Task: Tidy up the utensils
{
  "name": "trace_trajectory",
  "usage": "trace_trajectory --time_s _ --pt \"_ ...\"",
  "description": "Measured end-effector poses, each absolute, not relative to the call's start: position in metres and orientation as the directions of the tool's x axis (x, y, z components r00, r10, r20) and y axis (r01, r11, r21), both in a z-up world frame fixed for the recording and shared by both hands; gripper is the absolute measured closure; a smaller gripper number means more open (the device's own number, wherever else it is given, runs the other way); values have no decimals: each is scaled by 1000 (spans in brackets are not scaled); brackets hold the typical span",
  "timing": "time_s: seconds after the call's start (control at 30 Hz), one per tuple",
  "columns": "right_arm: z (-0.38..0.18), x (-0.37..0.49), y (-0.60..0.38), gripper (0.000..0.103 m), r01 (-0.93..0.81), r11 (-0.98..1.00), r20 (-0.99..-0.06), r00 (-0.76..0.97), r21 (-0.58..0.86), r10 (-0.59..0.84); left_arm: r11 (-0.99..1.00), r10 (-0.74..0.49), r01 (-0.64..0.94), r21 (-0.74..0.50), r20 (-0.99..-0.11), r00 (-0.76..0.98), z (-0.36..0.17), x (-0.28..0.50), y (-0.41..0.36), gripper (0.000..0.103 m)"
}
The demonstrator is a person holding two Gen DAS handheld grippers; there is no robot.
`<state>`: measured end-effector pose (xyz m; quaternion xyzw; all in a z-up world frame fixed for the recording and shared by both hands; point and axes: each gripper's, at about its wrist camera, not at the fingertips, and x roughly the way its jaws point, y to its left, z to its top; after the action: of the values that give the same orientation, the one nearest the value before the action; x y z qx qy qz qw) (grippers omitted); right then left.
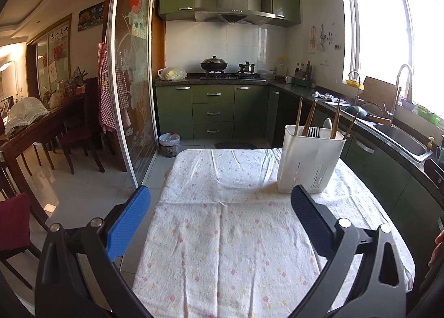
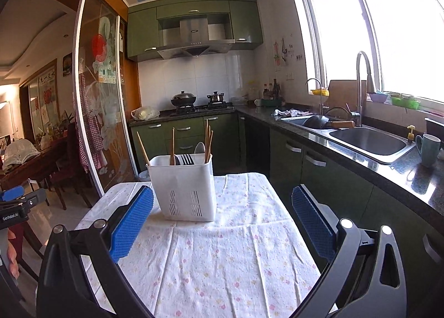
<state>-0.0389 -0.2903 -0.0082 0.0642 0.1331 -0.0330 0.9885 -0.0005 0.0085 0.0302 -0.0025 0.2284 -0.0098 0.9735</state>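
both claws [image 1: 220, 196] [image 2: 222, 198] empty, spread wide.

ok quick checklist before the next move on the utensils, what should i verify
1. Left gripper open and holding nothing: ok.
2. Right gripper open and holding nothing: ok.
3. Holder upright on the cloth: ok.
4. Chopsticks, spoon and dark utensil stand in the holder: ok.
5. No loose utensils seen on the cloth: ok, though the near edge is hidden behind the grippers.
6. Items sorted by compartment inside the holder: cannot tell.
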Motion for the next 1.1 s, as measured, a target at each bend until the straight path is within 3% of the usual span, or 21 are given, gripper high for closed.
trace_trajectory --time_s 1.1 --pt "-6 -41 -288 4 66 991 -242 970 120 -35 998 -52 57 -3 -445 894 28 0 -8 7"
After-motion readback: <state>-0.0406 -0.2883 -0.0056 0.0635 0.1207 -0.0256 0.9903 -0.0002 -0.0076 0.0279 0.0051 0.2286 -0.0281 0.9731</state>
